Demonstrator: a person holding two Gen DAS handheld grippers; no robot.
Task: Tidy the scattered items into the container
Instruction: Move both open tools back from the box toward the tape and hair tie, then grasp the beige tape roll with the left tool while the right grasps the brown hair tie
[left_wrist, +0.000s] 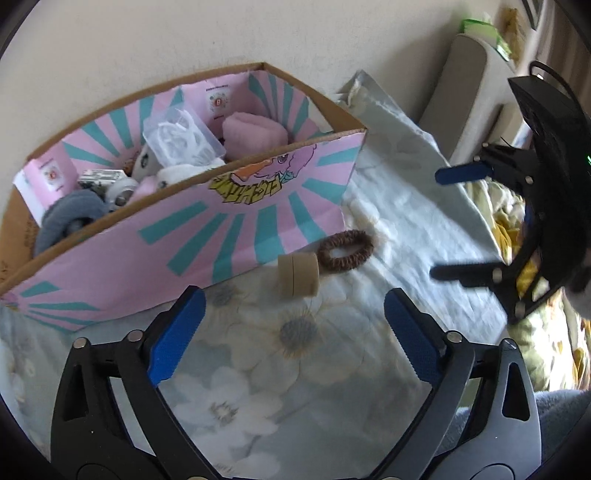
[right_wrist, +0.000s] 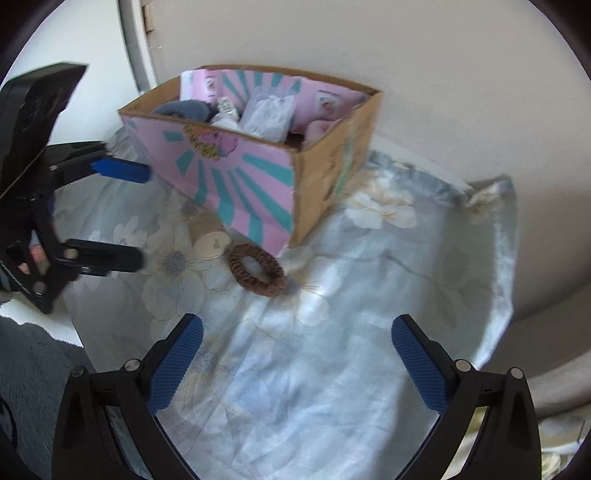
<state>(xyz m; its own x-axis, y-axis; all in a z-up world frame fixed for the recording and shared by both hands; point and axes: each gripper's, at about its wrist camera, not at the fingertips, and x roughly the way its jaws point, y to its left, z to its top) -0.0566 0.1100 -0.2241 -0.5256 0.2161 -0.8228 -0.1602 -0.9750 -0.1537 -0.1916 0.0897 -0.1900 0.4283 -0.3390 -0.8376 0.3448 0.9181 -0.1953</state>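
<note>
A pink and teal cardboard box (left_wrist: 207, 236) (right_wrist: 258, 184) stands on a floral sheet and holds several items: a pink cloth (left_wrist: 255, 133), a clear plastic bag (left_wrist: 181, 136), a grey scrunchie (left_wrist: 70, 218). A tan round jar (left_wrist: 299, 275) (right_wrist: 208, 236) lies on its side by the box's front wall. A brown hair tie (left_wrist: 345, 250) (right_wrist: 256, 269) lies beside it. My left gripper (left_wrist: 291, 325) (right_wrist: 142, 214) is open and empty, just short of the jar. My right gripper (right_wrist: 295, 354) (left_wrist: 436, 225) is open and empty, to the right of the hair tie.
The floral sheet (left_wrist: 295, 369) (right_wrist: 332, 369) covers the surface. A plain wall (left_wrist: 147, 44) rises behind the box. A beige cushion (left_wrist: 465, 96) and a green pack (left_wrist: 480, 27) are at the far right. A yellow-patterned fabric (left_wrist: 546, 339) lies past the sheet's right edge.
</note>
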